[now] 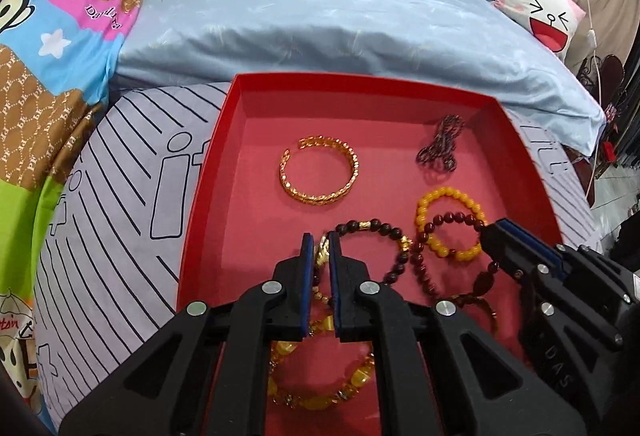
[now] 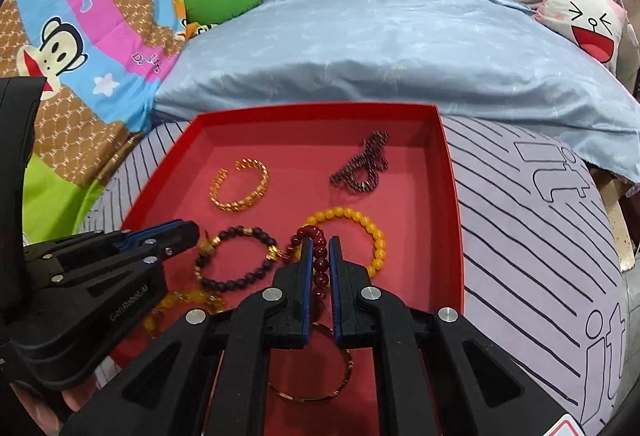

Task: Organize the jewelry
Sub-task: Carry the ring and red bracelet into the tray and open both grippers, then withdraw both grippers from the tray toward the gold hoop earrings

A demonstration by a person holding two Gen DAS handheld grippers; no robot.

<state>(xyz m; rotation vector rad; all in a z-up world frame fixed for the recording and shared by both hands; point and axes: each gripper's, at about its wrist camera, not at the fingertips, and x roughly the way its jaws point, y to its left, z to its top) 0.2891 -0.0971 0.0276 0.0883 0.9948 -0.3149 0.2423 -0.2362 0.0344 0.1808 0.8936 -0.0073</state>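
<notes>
A red tray [image 1: 360,84] [image 2: 320,110] lies on the bed with several bracelets in it. My left gripper [image 1: 321,238] [image 2: 192,232] is shut on the gold charm of a dark bead bracelet [image 1: 384,228] [image 2: 240,232] near the tray's front left. My right gripper [image 2: 321,242] [image 1: 490,232] is shut on a dark red bead bracelet [image 2: 320,264] [image 1: 444,218], which overlaps a yellow bead bracelet [image 1: 444,192] [image 2: 360,220]. Farther back lie a gold bangle [image 1: 318,172] [image 2: 240,184] and a dark chain [image 1: 440,148] [image 2: 360,168].
An amber bracelet [image 1: 320,396] [image 2: 180,300] and a thin brown bangle [image 2: 312,392] lie under the grippers at the tray's near end. A blue pillow [image 1: 340,20] sits behind the tray. A striped lilac cover [image 2: 540,236] surrounds it, with a cartoon quilt [image 1: 60,36] at left.
</notes>
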